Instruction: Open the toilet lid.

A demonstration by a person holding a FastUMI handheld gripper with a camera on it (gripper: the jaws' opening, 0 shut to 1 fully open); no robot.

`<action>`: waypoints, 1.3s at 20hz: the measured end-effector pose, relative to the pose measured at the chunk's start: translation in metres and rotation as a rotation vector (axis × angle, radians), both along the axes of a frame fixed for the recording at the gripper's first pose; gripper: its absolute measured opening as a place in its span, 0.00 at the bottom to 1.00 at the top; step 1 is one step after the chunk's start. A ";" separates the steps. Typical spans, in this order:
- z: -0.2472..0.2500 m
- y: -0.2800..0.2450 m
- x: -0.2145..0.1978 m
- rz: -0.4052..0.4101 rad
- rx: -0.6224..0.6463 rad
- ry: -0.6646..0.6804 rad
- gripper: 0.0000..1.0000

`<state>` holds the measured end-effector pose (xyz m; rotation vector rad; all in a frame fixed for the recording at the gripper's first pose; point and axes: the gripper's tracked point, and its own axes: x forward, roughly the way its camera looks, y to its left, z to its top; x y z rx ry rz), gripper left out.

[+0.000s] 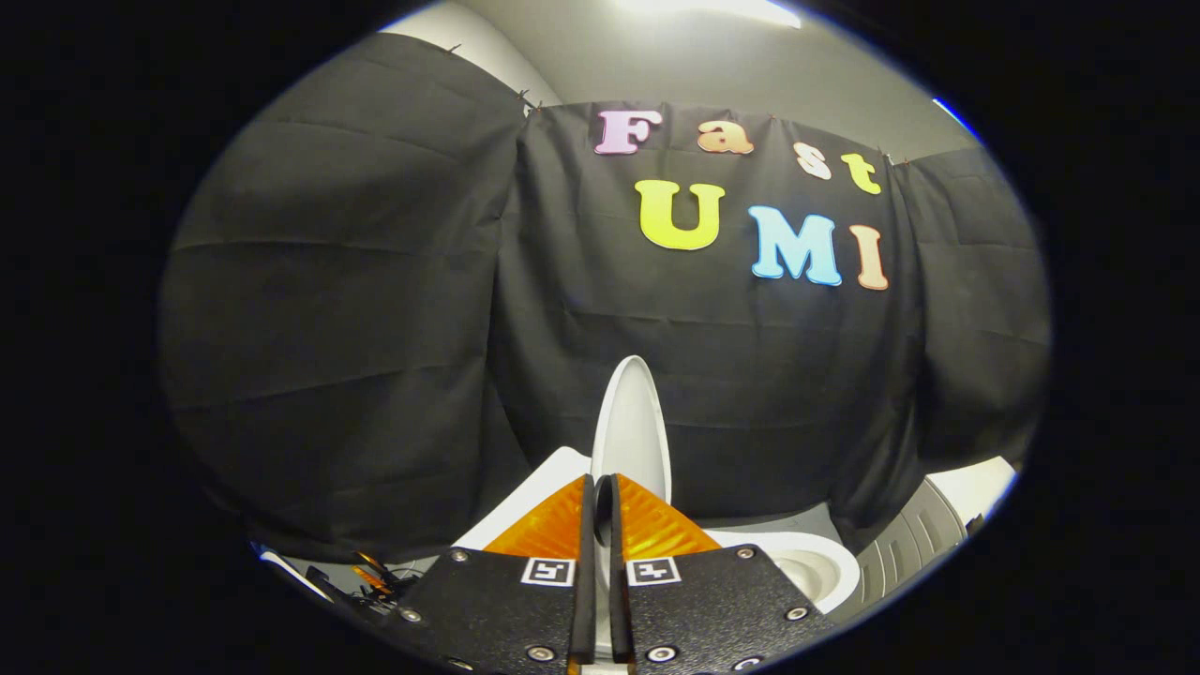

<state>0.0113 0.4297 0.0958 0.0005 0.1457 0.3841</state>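
The white toilet lid (630, 422) stands raised, nearly upright and seen edge-on, rising just beyond my fingertips against the black cloth. My gripper (600, 483) is shut on the lid's lower edge, and a thin strip of white shows in the narrow slit between the two fingers. To the right below the fingers lies the open white toilet bowl (811, 565) with its rim uncovered. A white slab, seemingly the toilet's tank top (539, 492), sits left of the lid behind the fingers.
Black cloth walls close the booth on all sides behind the toilet. A grey ribbed object (914, 544) and a white surface (975, 487) stand at the right of the bowl. Cables and small orange parts (375, 577) lie low at the left.
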 end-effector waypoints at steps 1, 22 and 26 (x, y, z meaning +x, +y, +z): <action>-0.003 0.003 0.000 0.021 0.017 0.016 0.07; 0.053 -0.242 0.113 -0.192 0.243 -0.075 0.95; 0.049 -0.323 0.134 -0.290 0.194 -0.105 0.95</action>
